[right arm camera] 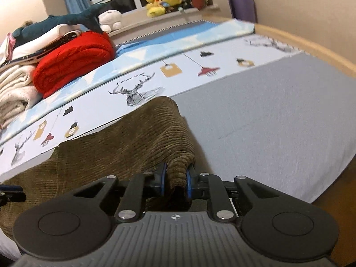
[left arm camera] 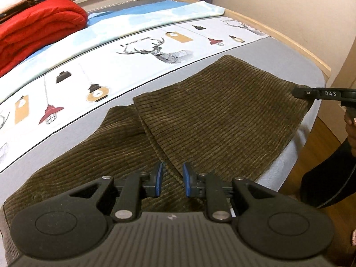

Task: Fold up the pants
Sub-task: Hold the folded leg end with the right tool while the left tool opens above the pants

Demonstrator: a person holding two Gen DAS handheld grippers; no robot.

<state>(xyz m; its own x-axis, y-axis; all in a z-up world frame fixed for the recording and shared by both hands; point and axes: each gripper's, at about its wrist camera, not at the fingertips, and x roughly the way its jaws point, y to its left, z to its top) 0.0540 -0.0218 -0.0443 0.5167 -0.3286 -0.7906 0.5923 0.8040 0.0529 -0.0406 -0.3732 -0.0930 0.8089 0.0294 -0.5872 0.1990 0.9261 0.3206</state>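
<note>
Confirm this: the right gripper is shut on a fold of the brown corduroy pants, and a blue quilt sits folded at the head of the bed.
Wrong colour: the quilt is red, as the right wrist view shows. The right gripper is indeed shut on a fold of the pants.

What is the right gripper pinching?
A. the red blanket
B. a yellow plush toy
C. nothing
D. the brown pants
D: in the right wrist view the right gripper has a bunched edge of the brown pants squeezed between its blue pads, while the red blanket lies far back on the bed.
</note>
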